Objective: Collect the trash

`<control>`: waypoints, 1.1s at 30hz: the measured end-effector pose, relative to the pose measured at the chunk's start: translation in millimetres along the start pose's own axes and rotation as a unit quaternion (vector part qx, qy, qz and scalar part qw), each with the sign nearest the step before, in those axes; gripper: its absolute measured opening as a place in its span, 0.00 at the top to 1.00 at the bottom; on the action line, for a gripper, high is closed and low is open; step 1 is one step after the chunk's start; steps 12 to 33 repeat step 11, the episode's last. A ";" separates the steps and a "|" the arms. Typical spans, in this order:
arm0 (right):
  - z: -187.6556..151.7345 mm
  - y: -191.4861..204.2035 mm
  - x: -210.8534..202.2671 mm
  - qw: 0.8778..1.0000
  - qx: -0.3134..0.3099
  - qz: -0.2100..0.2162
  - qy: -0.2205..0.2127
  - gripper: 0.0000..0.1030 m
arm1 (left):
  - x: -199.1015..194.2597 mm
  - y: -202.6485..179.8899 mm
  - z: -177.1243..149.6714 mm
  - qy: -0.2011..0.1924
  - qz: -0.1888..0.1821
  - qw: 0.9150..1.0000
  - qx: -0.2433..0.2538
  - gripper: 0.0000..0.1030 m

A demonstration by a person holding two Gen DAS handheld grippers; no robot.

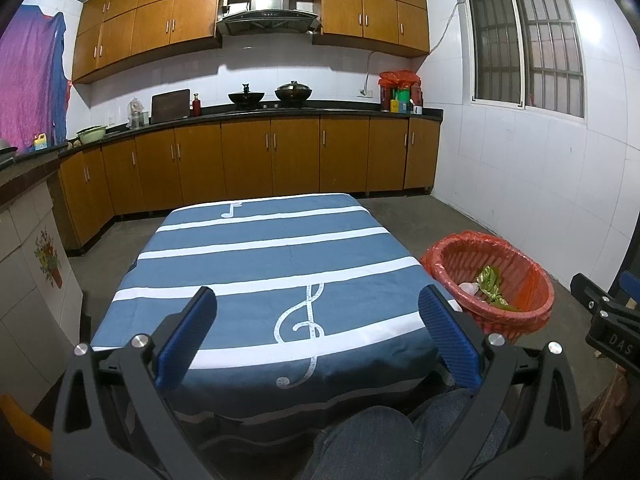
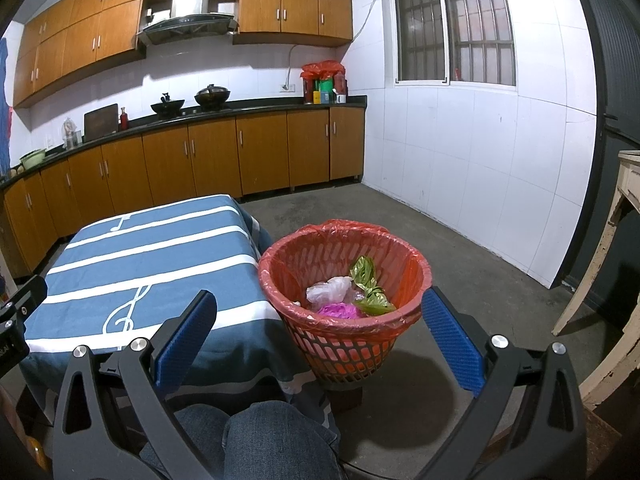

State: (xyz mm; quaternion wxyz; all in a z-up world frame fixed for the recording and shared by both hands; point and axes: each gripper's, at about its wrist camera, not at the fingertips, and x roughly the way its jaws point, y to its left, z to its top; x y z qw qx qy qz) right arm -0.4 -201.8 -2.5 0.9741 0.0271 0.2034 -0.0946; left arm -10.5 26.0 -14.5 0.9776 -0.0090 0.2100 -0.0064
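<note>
now – left gripper (image 1: 318, 312) jaws spread, empty | right gripper (image 2: 320, 314) jaws spread, empty | bin (image 2: 344, 340) holds wrappers (image 2: 368, 280)

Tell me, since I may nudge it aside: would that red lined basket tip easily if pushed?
Probably yes. The basket narrows toward its base and looks like thin open plastic mesh. It holds only crumpled wrappers, so it is likely light. It may slide on the concrete floor.

One basket (image 2: 344, 344) holding four trash pieces: white bag (image 2: 330, 289), pink wad (image 2: 338, 311), two green wrappers (image 2: 366, 276).
</note>
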 end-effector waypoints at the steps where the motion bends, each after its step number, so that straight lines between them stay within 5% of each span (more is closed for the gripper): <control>1: 0.9 0.2 0.9 1.000 0.000 0.000 0.000 0.02 | 0.7 -0.1 0.6 0.000 0.000 1.000 0.000 0.04; 33: 0.4 -0.2 0.4 1.000 0.000 0.000 0.000 0.02 | 3.5 3.2 3.3 0.005 0.000 1.000 0.001 0.04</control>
